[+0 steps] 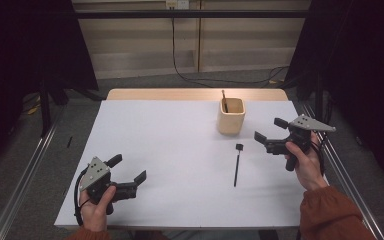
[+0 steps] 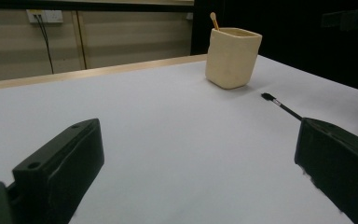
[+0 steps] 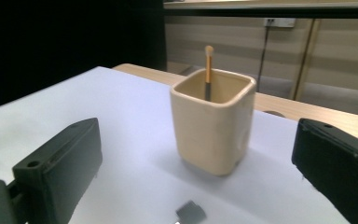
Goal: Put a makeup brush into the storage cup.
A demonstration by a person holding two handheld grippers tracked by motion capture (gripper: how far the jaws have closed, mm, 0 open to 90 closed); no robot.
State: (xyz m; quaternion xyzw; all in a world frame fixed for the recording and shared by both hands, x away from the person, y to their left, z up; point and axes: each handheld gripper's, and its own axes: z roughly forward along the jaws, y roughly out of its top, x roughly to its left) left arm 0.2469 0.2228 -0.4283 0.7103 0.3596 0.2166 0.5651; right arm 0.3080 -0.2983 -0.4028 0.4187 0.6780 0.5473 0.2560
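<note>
A white table point(image 1: 170, 150) is seen from above, with a person's two hands coming in from the bottom edge, each holding one black two-jaw gripper. There are two grippers, one cup and two brushes.

The left gripper point(image 1: 129, 168) sits low over the near left part of the table, held in the left hand point(image 1: 97, 207). Its jaws stand wide apart with nothing between them. In the left gripper view its two black jaws frame bare white tabletop, with the cup point(image 2: 232, 57) and the black brush point(image 2: 282, 106) farther off to the right.

The right gripper point(image 1: 270, 129) is held in the right hand point(image 1: 307, 165) near the right edge of the table, pointing toward the cup point(image 1: 230, 115). Its jaws are also wide apart and hold nothing.

The one cream, square-sided cup stands upright toward the far right of the table. One brush with a wooden handle point(image 3: 208, 71) stands inside it, leaning against the rim. The second brush point(image 1: 237, 165), thin and black, lies flat on the table just in front of the cup, between the two grippers and nearer the right one, touched by neither.
</note>
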